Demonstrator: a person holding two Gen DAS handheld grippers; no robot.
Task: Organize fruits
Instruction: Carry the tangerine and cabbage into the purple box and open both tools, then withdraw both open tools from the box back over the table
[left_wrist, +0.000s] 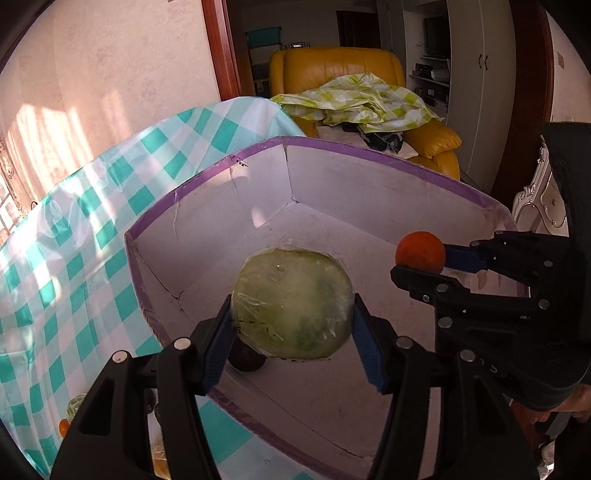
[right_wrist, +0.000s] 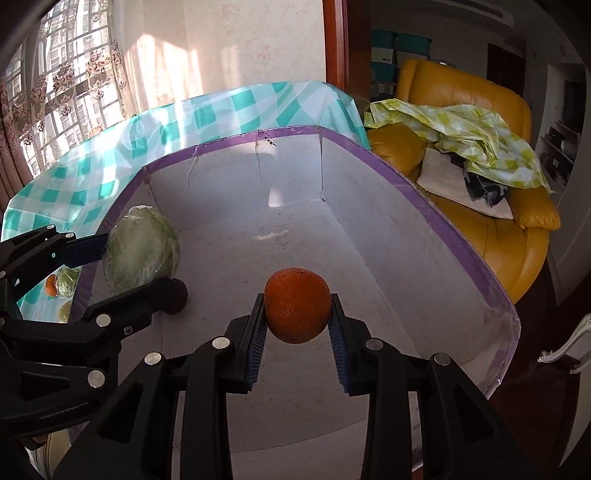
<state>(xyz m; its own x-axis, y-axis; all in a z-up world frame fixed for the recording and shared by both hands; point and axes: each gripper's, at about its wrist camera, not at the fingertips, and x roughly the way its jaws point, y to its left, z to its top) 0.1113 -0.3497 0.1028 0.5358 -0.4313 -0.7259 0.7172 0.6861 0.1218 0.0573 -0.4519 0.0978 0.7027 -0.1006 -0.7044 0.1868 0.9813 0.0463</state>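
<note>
Cling-film on the round green wrapped cabbage (left_wrist: 291, 304) looked slippery; your left gripper (left_wrist: 291, 332) jaws clamped its widest sides, while your right gripper (right_wrist: 297, 325) jaws pinched the firm orange fruit (right_wrist: 297, 304).

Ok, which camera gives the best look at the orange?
The right wrist view: the orange sits centred and close between the right hand-held gripper. The left wrist view shows it small, at the right edge, partly covered by a finger.

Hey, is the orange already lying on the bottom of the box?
No, the orange is clamped between the fingers of the right claw, held above the floor of the box.
</note>
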